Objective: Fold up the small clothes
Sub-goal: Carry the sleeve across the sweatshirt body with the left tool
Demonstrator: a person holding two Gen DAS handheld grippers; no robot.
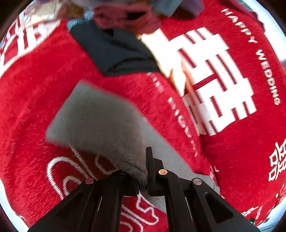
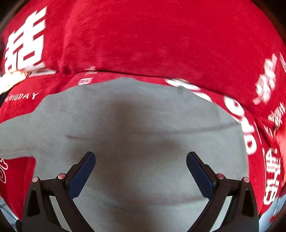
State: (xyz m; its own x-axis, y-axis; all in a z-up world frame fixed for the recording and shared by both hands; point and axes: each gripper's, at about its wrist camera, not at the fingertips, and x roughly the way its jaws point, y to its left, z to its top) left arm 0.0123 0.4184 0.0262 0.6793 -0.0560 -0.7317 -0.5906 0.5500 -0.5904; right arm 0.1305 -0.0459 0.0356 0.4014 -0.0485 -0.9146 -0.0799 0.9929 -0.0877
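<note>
Red printed blanket (image 1: 44,89) under grey garment (image 1: 100,121), left hand-held gripper (image 1: 145,180) pinching it, right hand-held gripper (image 2: 141,171) wide apart, empty

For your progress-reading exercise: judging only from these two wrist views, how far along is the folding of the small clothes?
Done: a dark garment lies folded on the red blanket. In hand: the left gripper is shut on a bunched edge of the grey garment, which lies mostly spread out; the right gripper hangs open above it. Left: finishing this fold, then the jumbled pile of clothes behind.
</note>
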